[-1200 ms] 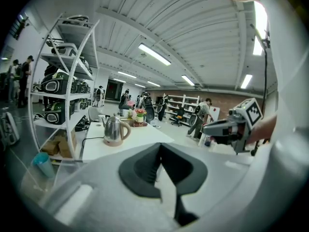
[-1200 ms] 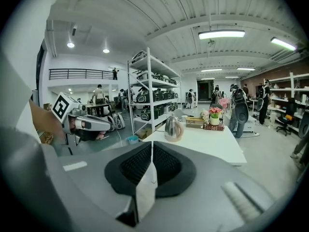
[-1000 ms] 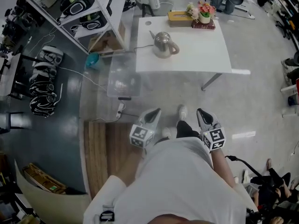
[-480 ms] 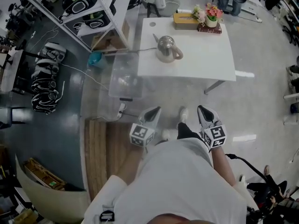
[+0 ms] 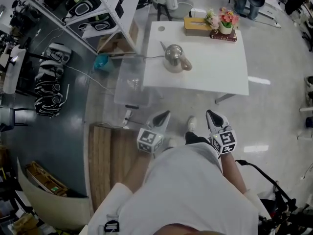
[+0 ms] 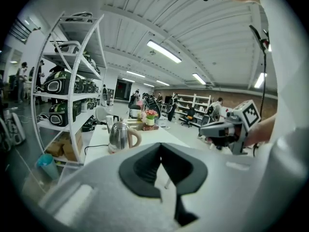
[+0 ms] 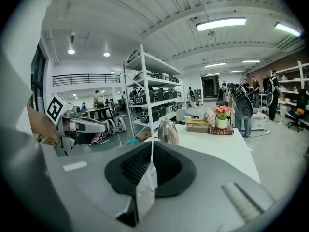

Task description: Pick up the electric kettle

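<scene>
The electric kettle (image 5: 174, 58) is steel with a beige handle and stands on its base on the white table (image 5: 215, 67), left of the table's middle. Both grippers are held level in front of the person's body, a good stretch of floor short of the table. My left gripper (image 5: 162, 117) is shut with nothing in it. My right gripper (image 5: 212, 115) is also shut and empty. The left gripper view shows the kettle (image 6: 119, 136) far beyond the closed left gripper (image 6: 160, 145). The right gripper view shows the kettle (image 7: 167, 131) just past the closed right gripper (image 7: 152, 143).
A tissue box (image 5: 197, 25) and a flower pot (image 5: 226, 23) on a book sit at the table's far edge. A clear plastic bin (image 5: 131, 84) and a teal bucket (image 5: 101, 61) stand left of the table. A white shelving rack (image 5: 98, 4) runs along the left.
The person has walked toward the table, so the table and kettle sit lower and nearer in the head view. Both grippers stay shut and keep their place in front of the body.
</scene>
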`<state>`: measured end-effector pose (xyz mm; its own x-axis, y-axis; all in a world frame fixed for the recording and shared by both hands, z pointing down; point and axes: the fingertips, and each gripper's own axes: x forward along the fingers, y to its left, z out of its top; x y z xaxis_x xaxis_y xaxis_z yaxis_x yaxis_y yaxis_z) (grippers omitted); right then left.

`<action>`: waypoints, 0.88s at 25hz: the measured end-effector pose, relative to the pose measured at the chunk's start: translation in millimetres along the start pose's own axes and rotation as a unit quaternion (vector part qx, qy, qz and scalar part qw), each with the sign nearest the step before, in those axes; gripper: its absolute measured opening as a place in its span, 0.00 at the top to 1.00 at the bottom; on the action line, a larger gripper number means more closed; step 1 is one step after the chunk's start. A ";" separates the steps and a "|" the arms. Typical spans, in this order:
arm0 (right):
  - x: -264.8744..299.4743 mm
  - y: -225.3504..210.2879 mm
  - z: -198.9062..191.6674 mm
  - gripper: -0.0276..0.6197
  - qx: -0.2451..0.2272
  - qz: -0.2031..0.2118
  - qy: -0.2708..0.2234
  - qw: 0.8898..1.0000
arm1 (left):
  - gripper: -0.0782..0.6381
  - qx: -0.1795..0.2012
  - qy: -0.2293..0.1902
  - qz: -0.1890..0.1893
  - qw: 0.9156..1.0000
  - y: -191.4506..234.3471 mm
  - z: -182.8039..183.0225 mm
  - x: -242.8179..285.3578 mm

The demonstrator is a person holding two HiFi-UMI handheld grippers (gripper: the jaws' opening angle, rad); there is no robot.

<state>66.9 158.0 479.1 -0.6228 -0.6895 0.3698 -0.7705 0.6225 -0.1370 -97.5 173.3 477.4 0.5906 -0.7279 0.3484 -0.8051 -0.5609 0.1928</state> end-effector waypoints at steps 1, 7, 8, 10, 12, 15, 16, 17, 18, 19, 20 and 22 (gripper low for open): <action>4.3 -6.9 2.0 0.94 0.000 0.002 0.000 1.000 | 0.89 0.000 0.000 0.002 1.000 2.1 2.7 6.8; 25.5 -43.9 13.0 0.93 -0.007 0.025 0.008 1.000 | 0.89 -0.004 0.000 0.024 1.000 13.8 17.4 40.9; 30.1 -50.7 14.9 0.94 -0.009 0.029 0.007 1.000 | 0.89 -0.005 -0.001 0.028 1.000 16.2 19.4 46.8; 39.5 -63.8 17.3 0.94 -0.013 0.037 0.009 0.999 | 0.89 -0.007 -0.001 0.036 0.999 20.9 22.9 58.1; 47.8 -75.7 18.3 0.94 -0.017 0.043 0.013 0.999 | 0.89 -0.010 -0.001 0.043 0.999 24.6 24.2 68.5; 57.4 -91.7 18.8 0.94 -0.022 0.054 0.017 0.998 | 0.89 -0.015 0.000 0.054 0.998 27.9 23.1 84.5; 60.7 -97.0 19.0 0.94 -0.024 0.058 0.019 0.998 | 0.89 -0.015 0.002 0.058 0.998 29.4 22.4 90.3; 64.0 -102.2 19.3 0.93 -0.026 0.061 0.020 0.998 | 0.89 -0.016 0.003 0.060 0.998 30.9 22.0 96.1; 67.0 -107.0 20.0 0.94 -0.027 0.064 0.022 0.997 | 0.89 -0.016 0.004 0.062 0.998 32.2 22.3 101.4; 69.1 -111.2 20.7 0.94 -0.027 0.067 0.023 0.997 | 0.89 -0.015 0.005 0.063 0.998 33.1 22.8 106.2; 70.8 -114.6 21.4 0.94 -0.028 0.069 0.024 0.997 | 0.89 -0.014 0.006 0.064 0.998 33.9 23.3 110.3; 73.8 -120.5 20.9 0.94 -0.030 0.073 0.026 0.997 | 0.89 -0.011 0.005 0.066 0.998 36.5 22.8 118.1</action>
<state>110.9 24.4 503.6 -0.7189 -0.5703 0.3975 -0.6614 0.7371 -0.1387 -55.9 57.9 504.7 0.4795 -0.7905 0.3811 -0.8765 -0.4525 0.1642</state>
